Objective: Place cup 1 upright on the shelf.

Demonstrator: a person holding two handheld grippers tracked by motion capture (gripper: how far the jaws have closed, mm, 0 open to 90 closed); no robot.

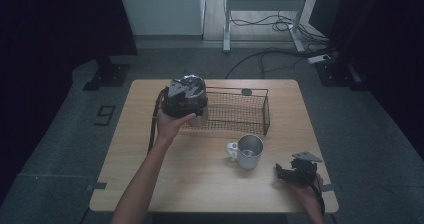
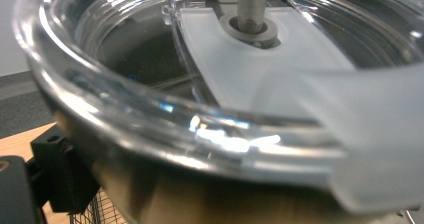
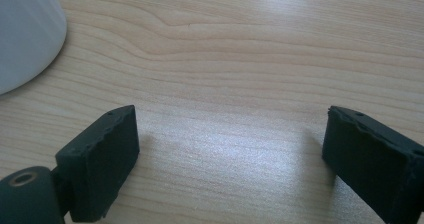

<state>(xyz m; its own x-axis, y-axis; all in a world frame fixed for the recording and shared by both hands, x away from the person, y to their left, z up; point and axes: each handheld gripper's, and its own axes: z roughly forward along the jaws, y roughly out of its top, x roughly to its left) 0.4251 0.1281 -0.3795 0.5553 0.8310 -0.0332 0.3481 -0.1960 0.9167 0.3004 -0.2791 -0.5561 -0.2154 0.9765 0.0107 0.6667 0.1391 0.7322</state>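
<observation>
Tumbler [image 2: 165,194], a steel one with a clear lid [image 2: 240,69], sits right against the left gripper [image 1: 186,96]: in the left gripper view its rim and lid crowd the frame, with a black jaw part at the lower left beside its wall. The jaws appear closed on the tumbler, held above the left end of the wire basket [image 1: 240,111]. The right gripper [image 1: 295,173] rests low at the desk's [image 1: 200,179] near right corner, its jaws wide apart with bare wood between them. A metal mug [image 1: 247,151] stands between the two grippers, in front of the basket. Grey floor surrounds the desk; cables lie near a white frame behind.
</observation>
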